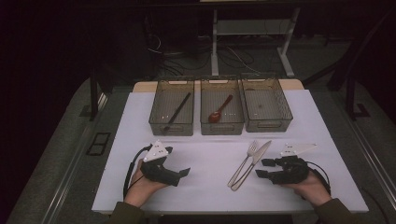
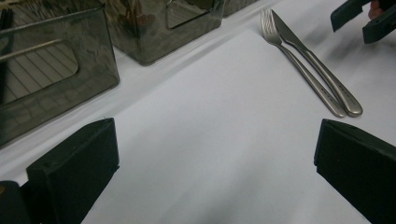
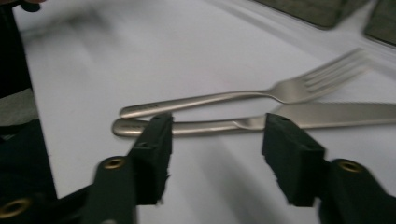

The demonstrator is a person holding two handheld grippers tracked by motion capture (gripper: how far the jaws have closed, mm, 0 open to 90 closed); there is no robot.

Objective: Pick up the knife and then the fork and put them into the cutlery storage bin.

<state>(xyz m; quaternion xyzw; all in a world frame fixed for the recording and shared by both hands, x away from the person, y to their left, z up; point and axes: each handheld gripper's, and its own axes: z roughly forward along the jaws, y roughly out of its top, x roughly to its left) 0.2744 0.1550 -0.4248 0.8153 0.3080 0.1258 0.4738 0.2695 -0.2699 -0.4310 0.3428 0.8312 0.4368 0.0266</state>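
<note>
My right gripper (image 1: 261, 168) lies low on the white desk (image 1: 210, 154), its jaws parted and released, with nothing pressed between the pads; in the right gripper view they stand just short of the knife (image 3: 261, 120), framing the middle of its handle without touching it. The knife (image 1: 252, 163) and the fork (image 1: 243, 162) lie side by side, touching or nearly so, handles toward me and tips pointing away toward the bins, just beside that gripper on its inner side. In the right gripper view the fork (image 3: 243, 95) rests on the far side of the knife. My left gripper (image 1: 183, 171) sits near the front edge of the desk, well apart from the cutlery, jaws spread wide and holding nothing; its own view shows bare desk between them, with the fork (image 2: 299, 60) and knife (image 2: 322, 70) farther off. Along the back of the desk stand three dark see-through bins in a row: the left bin (image 1: 159, 100) holds a long dark utensil (image 1: 178, 111), the middle bin (image 1: 236, 105) a reddish spoon (image 1: 218, 111), and the right bin (image 1: 282, 102) looks bare inside
</note>
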